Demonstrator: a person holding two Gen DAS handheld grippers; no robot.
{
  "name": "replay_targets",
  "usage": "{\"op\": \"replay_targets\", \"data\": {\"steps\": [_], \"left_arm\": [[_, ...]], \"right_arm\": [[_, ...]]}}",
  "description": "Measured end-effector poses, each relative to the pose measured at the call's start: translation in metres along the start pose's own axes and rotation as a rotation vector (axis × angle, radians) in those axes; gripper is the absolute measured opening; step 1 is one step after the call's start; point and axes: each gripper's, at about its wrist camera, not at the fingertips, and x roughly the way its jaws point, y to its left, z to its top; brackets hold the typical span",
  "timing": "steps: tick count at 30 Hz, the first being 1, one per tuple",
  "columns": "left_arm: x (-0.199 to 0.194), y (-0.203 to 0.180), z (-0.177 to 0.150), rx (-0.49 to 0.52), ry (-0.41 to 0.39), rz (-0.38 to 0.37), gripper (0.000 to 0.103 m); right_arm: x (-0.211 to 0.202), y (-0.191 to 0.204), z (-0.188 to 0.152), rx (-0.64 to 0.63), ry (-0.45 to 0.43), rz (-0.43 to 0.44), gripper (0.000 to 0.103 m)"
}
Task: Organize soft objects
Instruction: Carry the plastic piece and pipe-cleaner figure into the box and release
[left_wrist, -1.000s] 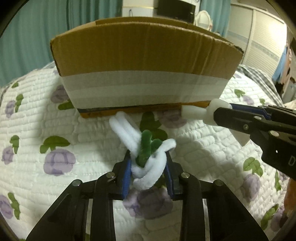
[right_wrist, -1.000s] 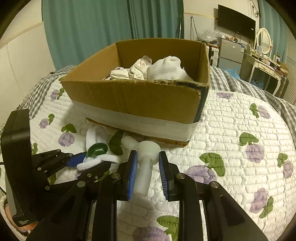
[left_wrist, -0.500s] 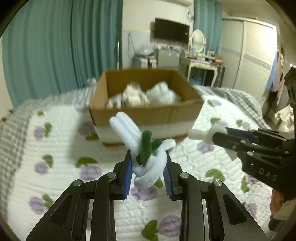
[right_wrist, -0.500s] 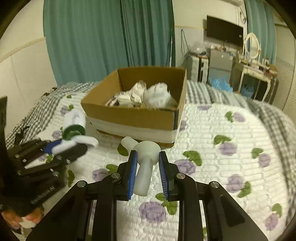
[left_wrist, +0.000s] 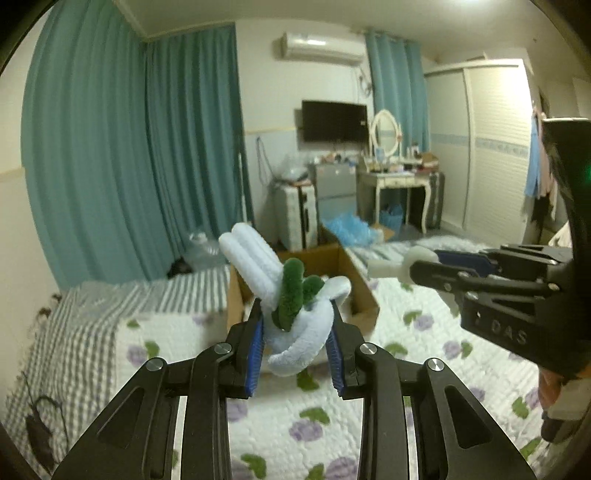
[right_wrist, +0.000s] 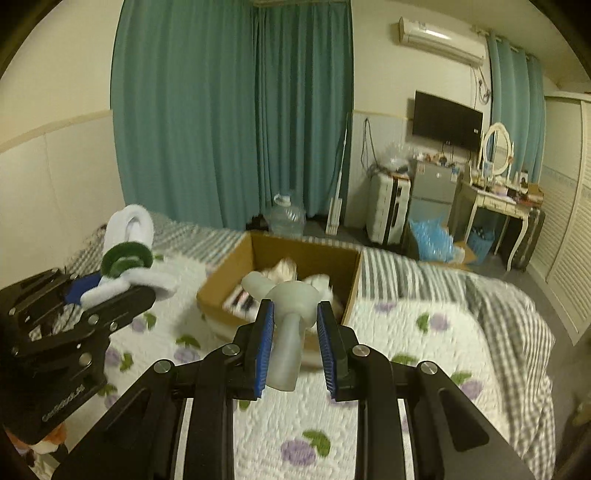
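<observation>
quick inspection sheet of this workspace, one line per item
Surface: bed with a white floral quilt over a grey checked blanket.
Job's things: white-and-green fuzzy toy and white rubbery T-shaped piece, both held up in the air; open cardboard box on the quilt, already holding pale soft items.
Clutter: nothing seen on the quilt beside the box.
Grippers: left gripper shut on the fuzzy toy; right gripper shut on the T-shaped piece.
Cables: loose cords on the wall near the TV.
Surroundings: teal curtains, air conditioner, dressing table with oval mirror, suitcase.
</observation>
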Motion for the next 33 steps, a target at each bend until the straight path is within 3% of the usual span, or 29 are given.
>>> {"op": "replay_targets", "data": {"steps": [7,11,19,23,25,26,28,30,33], "left_arm": [[0.050,0.023,0.034,0.000,-0.013,0.004,0.029],[0.103,0.036,0.042,0.017,0.023,0.018,0.029],[0.215,0.056,0.021,0.031,0.131,0.019,0.030],[0.249,0.059,0.014,0.023,0.152,-0.014,0.034],[0.259,0.059,0.011,0.030,0.171,-0.016,0.035],[0.262,0.057,0.010,0.036,0.179,-0.009,0.038],[0.261,0.055,0.009,0.043,0.180,0.021,0.058],[0.256,0.055,0.009,0.050,0.143,0.014,0.067],[0.234,0.058,0.014,0.032,0.130,0.030,0.067]], "right_arm": [[0.036,-0.005,0.047,-0.021,-0.024,-0.003,0.023],[0.090,-0.013,0.061,-0.014,0.014,-0.007,0.023],[0.201,-0.031,0.051,0.026,0.116,0.019,0.023],[0.244,-0.043,0.043,0.066,0.149,0.045,0.026],[0.256,-0.047,0.038,0.080,0.161,0.039,0.030],[0.259,-0.049,0.037,0.093,0.161,0.037,0.041],[0.258,-0.057,0.036,0.115,0.146,0.036,0.054],[0.247,-0.060,0.038,0.131,0.130,0.034,0.059],[0.226,-0.061,0.046,0.122,0.113,0.007,0.064]]}}
